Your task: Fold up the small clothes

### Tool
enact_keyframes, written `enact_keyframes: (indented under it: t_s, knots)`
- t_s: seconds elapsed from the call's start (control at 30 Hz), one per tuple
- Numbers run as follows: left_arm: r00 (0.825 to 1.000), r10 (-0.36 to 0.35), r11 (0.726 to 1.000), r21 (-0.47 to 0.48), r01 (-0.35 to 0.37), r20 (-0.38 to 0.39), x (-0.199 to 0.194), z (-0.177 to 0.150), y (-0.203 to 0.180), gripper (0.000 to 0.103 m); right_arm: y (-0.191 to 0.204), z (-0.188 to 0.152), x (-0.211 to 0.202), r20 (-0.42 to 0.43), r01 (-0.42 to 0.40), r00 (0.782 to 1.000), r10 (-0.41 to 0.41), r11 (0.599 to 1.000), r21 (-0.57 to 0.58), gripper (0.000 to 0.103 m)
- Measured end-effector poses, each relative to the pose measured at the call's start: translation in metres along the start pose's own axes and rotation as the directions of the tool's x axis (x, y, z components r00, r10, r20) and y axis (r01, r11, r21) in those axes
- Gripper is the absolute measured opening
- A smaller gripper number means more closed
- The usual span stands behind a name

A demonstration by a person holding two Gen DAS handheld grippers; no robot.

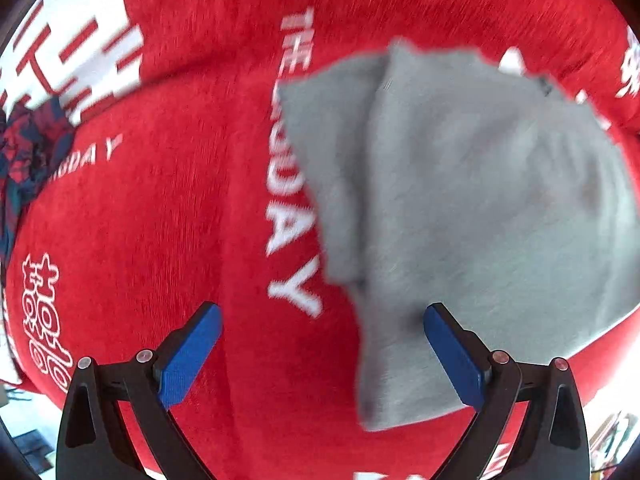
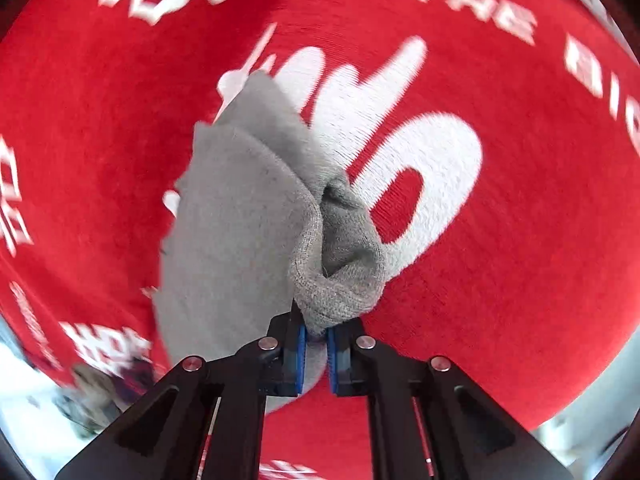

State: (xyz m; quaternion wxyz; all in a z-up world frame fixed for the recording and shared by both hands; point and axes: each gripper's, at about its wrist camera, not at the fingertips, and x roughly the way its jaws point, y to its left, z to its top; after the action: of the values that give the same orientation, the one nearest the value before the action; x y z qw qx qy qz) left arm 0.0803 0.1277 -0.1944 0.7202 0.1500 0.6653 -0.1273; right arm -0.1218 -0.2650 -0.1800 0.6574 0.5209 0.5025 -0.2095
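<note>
Left wrist view: the left gripper (image 1: pixel 322 344) points down over a red blanket (image 1: pixel 168 208) printed with white letters and signs. Its jaws stand wide apart with nothing between the blue pads (image 1: pixel 188 360). A grey garment (image 1: pixel 480 208) lies spread on the blanket, with a folded flap along its left edge. The gripper's right finger is over the garment's lower left part; whether it touches the cloth cannot be told. The left finger is over bare blanket, well to the left of the garment. Far to the left of the garment, at the picture's edge, lies a dark patterned cloth (image 1: pixel 28 148) in red and blue. The picture is blurred.

Right wrist view: the right gripper (image 2: pixel 316 340) is clenched on a bunched knit edge of the garment (image 2: pixel 240 216). The grey cloth rises from the pads and hangs in a fold away from the gripper, over the blanket (image 2: pixel 520 240). To the right of the garment a big white sign shows on the blanket. Below and to the left of the garment, near the picture's corner, something dark and blurred lies at the blanket's edge; what it is cannot be told.
</note>
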Motion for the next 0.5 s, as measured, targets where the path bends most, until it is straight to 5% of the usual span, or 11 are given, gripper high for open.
enact_keyframes:
  t_s: [0.27,0.5]
  knots:
    - [0.998,-0.056,0.998,-0.003,0.056,-0.035,0.004,-0.013,0.021,0.102,-0.012,-0.014,0.000,-0.006,0.099,0.995,-0.098,0.995,0.032,0.012]
    - [0.996,-0.071,0.997,-0.012,0.071,-0.056,-0.008,-0.011,0.030,0.102,0.027,-0.067,0.008,-0.113,0.005,0.994,-0.008,0.999,-0.035,0.014]
